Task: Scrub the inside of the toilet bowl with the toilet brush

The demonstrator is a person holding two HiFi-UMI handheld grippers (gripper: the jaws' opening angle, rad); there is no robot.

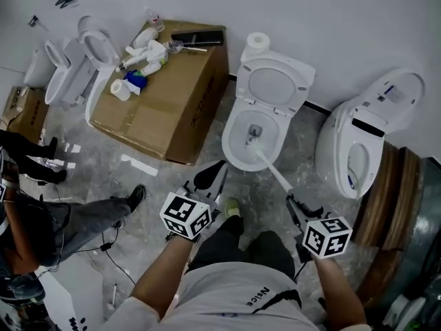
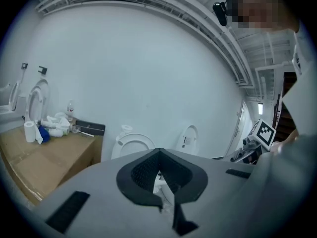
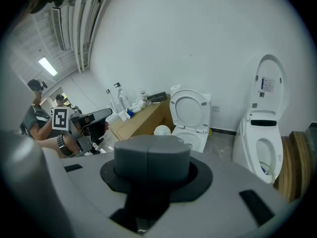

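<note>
A white toilet stands against the wall with its lid up; it also shows in the right gripper view and the left gripper view. The toilet brush slants from my right gripper down into the bowl, its white head near the drain. My right gripper is shut on the handle, which its jaws hide; the round brush head peeks just past them. My left gripper hovers before the bowl's front left, tips together, nothing clearly held.
A cardboard box with bottles and a paper roll sits left of the toilet. Another toilet stands at the right beside stacked wooden discs. More toilets are at far left. A seated person's legs stretch in from the left.
</note>
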